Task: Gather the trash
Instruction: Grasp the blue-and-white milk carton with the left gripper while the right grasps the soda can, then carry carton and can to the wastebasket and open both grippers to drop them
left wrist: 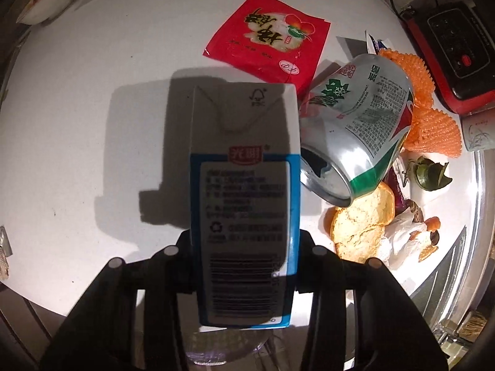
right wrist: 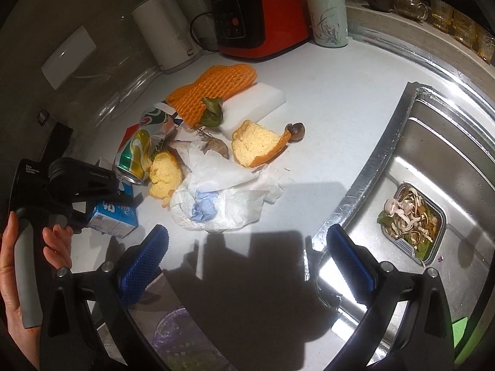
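Carton [left wrist: 244, 204] lies flat, folded end away from left gripper [left wrist: 244, 266].

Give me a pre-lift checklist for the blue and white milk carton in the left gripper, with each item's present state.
1. Left gripper closed on the blue and white milk carton: ok, both sides clamped.
2. Carton clear of the crushed green and silver drink can: cannot tell, they sit very close.
3. Red snack wrapper free of the carton: ok.
4. Right gripper empty: ok, jaws wide open.
5. Crumpled white plastic bag ahead of the right gripper, unobstructed: ok.
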The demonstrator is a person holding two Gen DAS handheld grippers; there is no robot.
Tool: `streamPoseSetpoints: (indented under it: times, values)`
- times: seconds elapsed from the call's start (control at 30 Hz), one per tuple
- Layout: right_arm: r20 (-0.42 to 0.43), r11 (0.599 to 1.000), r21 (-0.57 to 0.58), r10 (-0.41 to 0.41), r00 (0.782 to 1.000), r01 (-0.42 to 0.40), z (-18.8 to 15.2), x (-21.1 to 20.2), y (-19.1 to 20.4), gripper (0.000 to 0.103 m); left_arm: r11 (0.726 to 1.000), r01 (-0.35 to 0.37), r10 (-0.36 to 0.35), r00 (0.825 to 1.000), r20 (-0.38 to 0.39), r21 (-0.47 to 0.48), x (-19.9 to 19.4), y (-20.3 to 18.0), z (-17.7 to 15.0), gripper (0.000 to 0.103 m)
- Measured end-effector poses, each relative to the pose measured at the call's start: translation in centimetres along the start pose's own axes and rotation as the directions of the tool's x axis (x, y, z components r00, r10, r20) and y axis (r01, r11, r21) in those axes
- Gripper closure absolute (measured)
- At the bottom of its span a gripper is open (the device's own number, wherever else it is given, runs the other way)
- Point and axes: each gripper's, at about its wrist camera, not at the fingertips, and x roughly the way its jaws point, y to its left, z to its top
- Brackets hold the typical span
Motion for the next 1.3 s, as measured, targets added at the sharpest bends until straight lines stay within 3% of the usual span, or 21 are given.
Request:
streamPoseSetpoints:
  times: [0.13,0.43,0.57,0.67,0.7,0.8,0.87,0.9,1.1,1.3]
  values:
    - [0.017,1.000,-0.026,0.005,1.000,-0.005,2.3,0.8,2.4,0.002,0.998,0.015,-0.016,1.000,0.016,0.057,-0.1,1.4,0.4,0.063]
    - [0.006,0.999,-0.041,-0.010,1.000,0.010,8.6,7.9,12.1,0.002,0.962,-0.013,-0.043,0.979,0.199,0.272,-4.7,5.5,-0.5,0.063]
    - [-0.028,0.998,-0.011,-0.056,0.998,0.056,10.0,12.0,15.0,0.002,0.939,-0.025,-0.068,0.964,0.257,0.343,-6.9,7.6,-1.2,0.062]
    - [-0.061,0.990,-0.017,-0.139,0.988,0.139,10.4,14.4,16.2,0.002,0.924,-0.032,-0.085,0.955,0.286,0.380,-7.9,8.7,-0.5,0.062]
    - [-0.076,0.986,-0.017,-0.166,0.983,0.165,10.4,15.2,16.3,0.003,0.920,-0.037,-0.087,0.952,0.295,0.390,-8.3,8.8,-0.1,0.062]
    - [-0.118,0.983,-0.002,-0.185,0.976,0.186,10.3,16.7,16.2,0.019,0.910,-0.023,-0.110,0.949,0.294,0.415,-8.7,9.5,1.2,0.062]
    - [-0.111,0.985,0.014,-0.169,0.979,0.171,10.2,16.9,16.2,0.037,0.905,-0.019,-0.117,0.949,0.291,0.425,-8.8,10.0,1.4,0.062]
    - [-0.101,0.985,0.014,-0.171,0.980,0.173,10.2,16.8,16.3,0.039,0.902,-0.017,-0.122,0.949,0.291,0.431,-8.9,10.2,1.5,0.062]
    - [-0.065,0.991,0.018,-0.133,0.989,0.135,9.9,15.6,16.4,0.047,0.882,0.000,-0.152,0.947,0.283,0.472,-8.9,10.7,1.6,0.062]
    - [0.029,0.994,0.014,-0.107,0.994,0.106,8.4,10.2,16.2,0.051,0.828,0.004,-0.198,0.938,0.285,0.561,-9.7,9.5,-0.4,0.062]
